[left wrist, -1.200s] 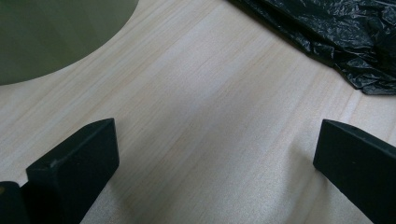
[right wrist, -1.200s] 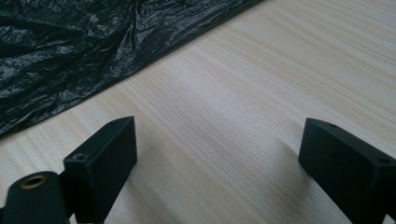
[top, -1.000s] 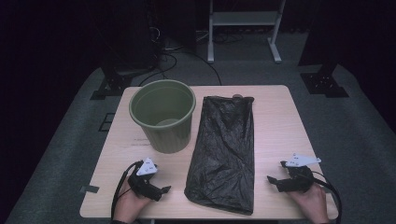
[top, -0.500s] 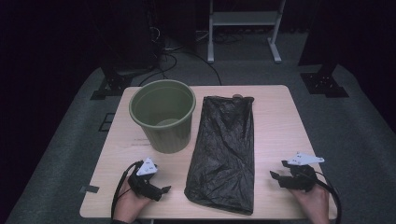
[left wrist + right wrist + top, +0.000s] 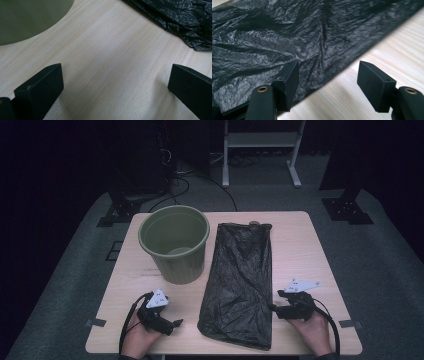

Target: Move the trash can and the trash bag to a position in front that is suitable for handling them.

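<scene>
Light wood table on grey carpet, dark room around it; white metal stand at the back, black stand feet and cables on the floor beyond the far edge. Green bin stands upright near the table's far left corner. Black bag lies flat and crinkled down the middle, running from the far edge to the near edge, just right of the bin. Left gripper rests low at the near left edge, jaws wide apart over bare wood, holding nothing; its own view shows the bin's wall at upper left and a bag corner at upper right. Right gripper sits at the near right, just beside the bag's right edge, jaws apart and empty; in its own view one jaw hangs over the bag, the other over bare wood. Hands come in from the near edge.
</scene>
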The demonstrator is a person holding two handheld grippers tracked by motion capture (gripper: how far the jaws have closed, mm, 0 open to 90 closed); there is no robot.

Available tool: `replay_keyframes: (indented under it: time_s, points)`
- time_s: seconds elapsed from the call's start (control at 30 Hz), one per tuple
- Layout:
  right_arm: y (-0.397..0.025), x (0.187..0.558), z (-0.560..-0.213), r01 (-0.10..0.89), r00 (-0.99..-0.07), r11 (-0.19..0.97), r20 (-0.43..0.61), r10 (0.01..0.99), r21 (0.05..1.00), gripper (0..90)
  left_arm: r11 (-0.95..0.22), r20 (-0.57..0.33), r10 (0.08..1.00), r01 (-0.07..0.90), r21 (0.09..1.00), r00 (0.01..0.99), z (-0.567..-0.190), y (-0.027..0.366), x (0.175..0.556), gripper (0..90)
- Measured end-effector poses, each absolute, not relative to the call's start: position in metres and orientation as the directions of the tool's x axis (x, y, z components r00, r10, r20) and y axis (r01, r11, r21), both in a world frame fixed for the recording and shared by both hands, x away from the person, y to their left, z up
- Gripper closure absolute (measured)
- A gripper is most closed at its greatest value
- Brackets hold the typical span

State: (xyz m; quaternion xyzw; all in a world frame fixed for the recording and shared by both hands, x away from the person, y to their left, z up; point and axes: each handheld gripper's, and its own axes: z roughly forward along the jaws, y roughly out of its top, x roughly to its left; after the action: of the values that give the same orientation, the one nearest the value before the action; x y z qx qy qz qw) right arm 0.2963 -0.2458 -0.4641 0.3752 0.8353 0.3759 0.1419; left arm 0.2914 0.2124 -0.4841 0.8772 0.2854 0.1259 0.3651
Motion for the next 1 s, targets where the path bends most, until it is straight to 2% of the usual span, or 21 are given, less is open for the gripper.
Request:
replay_keyframes:
  time_s: [0.3,0.33,0.37,0.4,0.43,0.47,0.5,0.53,0.57,0.6,1.0]
  points:
    - [-0.224,0.302,-0.477,0.513,-0.708,0.491,0.023,0.706,0.704,41.1,-0.571,0.013,0.593,0.409,0.712,0.805,-0.484,0.212,0.291,0.0]
    - [-0.222,0.300,-0.478,0.502,-0.709,0.496,0.009,0.705,0.709,46.7,-0.571,0.013,0.593,0.409,0.712,0.805,-0.484,0.212,0.291,0.0]
    - [-0.222,0.300,-0.478,0.502,-0.709,0.496,0.009,0.705,0.709,46.7,-0.571,0.013,0.593,0.409,0.712,0.805,-0.484,0.212,0.291,0.0]
    - [-0.220,0.299,-0.477,0.497,-0.717,0.499,0.013,0.697,0.710,57.2,-0.571,0.013,0.593,0.409,0.712,0.805,-0.484,0.212,0.291,0.0]
    - [-0.220,0.298,-0.477,0.495,-0.718,0.497,0.014,0.696,0.713,62.9,-0.571,0.013,0.593,0.409,0.712,0.805,-0.484,0.212,0.291,0.0]
    - [-0.220,0.298,-0.477,0.495,-0.718,0.497,0.014,0.696,0.713,62.9,-0.571,0.013,0.593,0.409,0.712,0.805,-0.484,0.212,0.291,0.0]
    - [-0.220,0.297,-0.477,0.490,-0.723,0.499,0.014,0.690,0.715,75.6,-0.570,0.013,0.593,0.409,0.712,0.805,-0.484,0.212,0.291,0.0]
    - [-0.220,0.297,-0.477,0.490,-0.723,0.499,0.014,0.690,0.715,75.6,-0.570,0.013,0.593,0.409,0.712,0.805,-0.484,0.212,0.291,0.0]
    - [-0.222,0.296,-0.477,0.492,-0.724,0.500,0.015,0.690,0.713,86.8,-0.571,0.013,0.593,0.409,0.712,0.805,-0.484,0.212,0.291,0.0]
    - [-0.222,0.296,-0.477,0.489,-0.725,0.503,0.012,0.688,0.713,89.8,-0.571,0.013,0.593,0.409,0.712,0.805,-0.484,0.212,0.291,0.0]
    - [-0.248,0.297,-0.470,0.512,-0.676,0.483,-0.014,0.736,0.710,89.8,-0.571,0.013,0.593,0.409,0.712,0.805,-0.484,0.212,0.291,0.0]
